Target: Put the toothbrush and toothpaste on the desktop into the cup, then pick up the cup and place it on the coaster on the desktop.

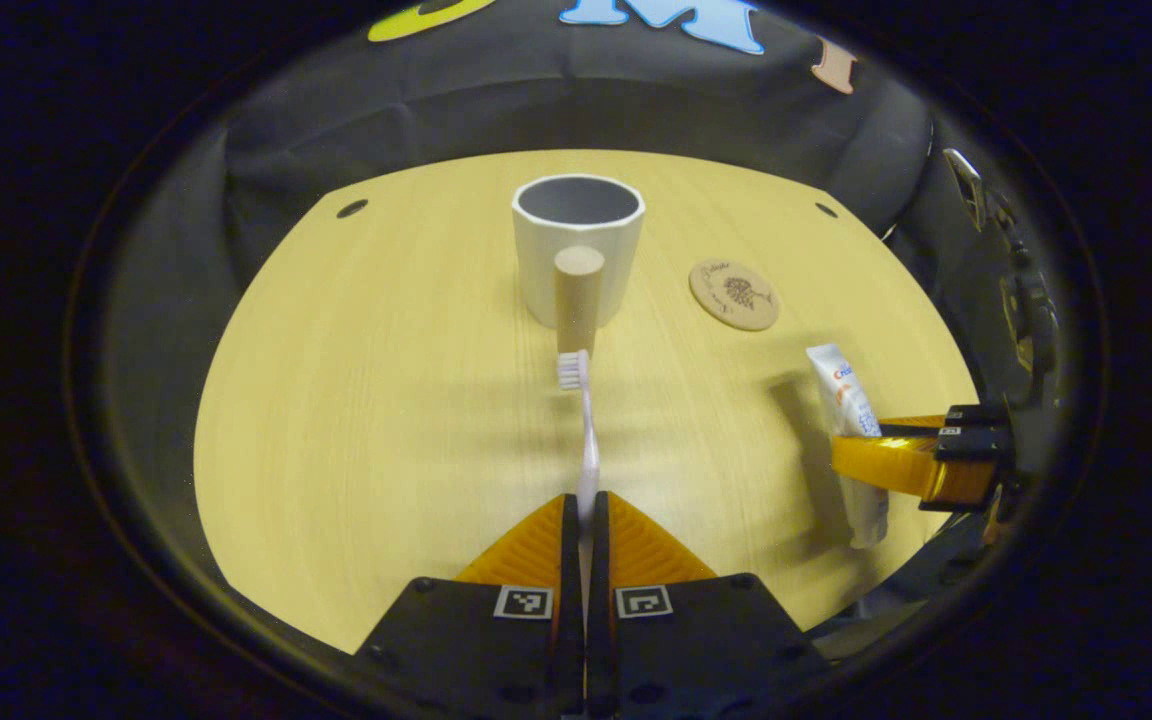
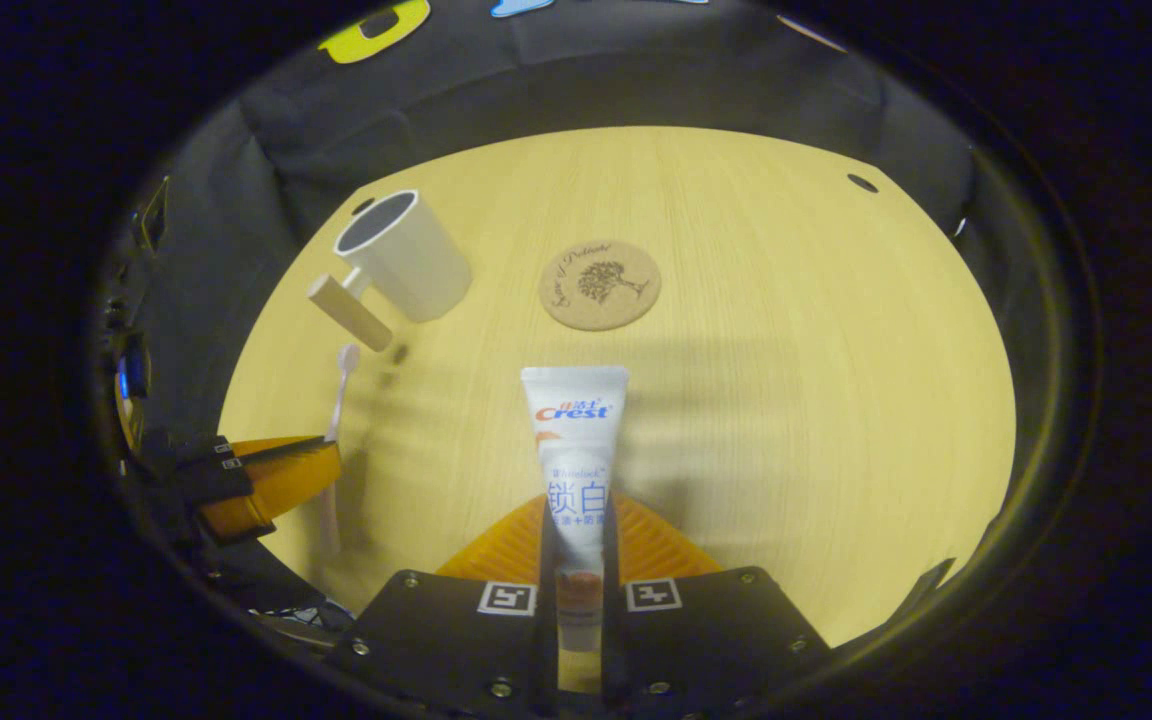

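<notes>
Left tongs (image 1: 584, 520) pinch the toothbrush (image 1: 586, 440), right tongs (image 2: 576, 540) clamp the toothpaste (image 2: 576, 450); both are lifted short of the cup (image 1: 576, 250), so next each needs tipping into its mouth.

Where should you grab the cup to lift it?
Probably by the wooden handle on the white cup. The handle is an upright peg standing off the wall on the side nearest the left gripper, so jaws coming level from there could close across it. The cup stands upright, mouth open.
</notes>
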